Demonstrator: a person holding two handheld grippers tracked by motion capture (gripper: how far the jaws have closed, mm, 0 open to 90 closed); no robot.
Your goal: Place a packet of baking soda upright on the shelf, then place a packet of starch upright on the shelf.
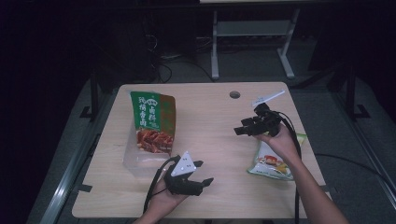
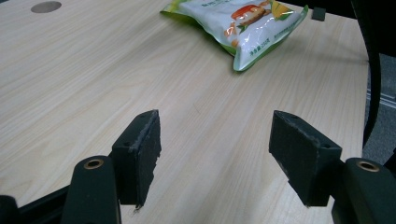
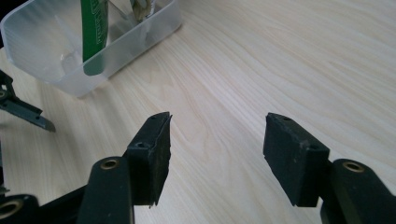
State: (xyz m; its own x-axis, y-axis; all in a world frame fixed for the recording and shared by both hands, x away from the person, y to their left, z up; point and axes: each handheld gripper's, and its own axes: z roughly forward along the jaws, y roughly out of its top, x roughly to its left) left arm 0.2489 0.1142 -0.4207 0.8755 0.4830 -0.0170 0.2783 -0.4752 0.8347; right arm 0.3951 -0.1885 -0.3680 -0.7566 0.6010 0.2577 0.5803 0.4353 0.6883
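Left claw (image 1: 203,172) low, gaping, aimed right; right claw (image 1: 239,130) raised, gaping

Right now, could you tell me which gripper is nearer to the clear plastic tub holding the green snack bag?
The left. The left gripper hovers just off the clear plastic tub, by its near corner; the right gripper hangs across the table, above the white snack bag.

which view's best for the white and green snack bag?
Left gripper view: the snack bag lies unobstructed beyond the open jaws, print legible. In the high view the person's right hand covers part of the bag.
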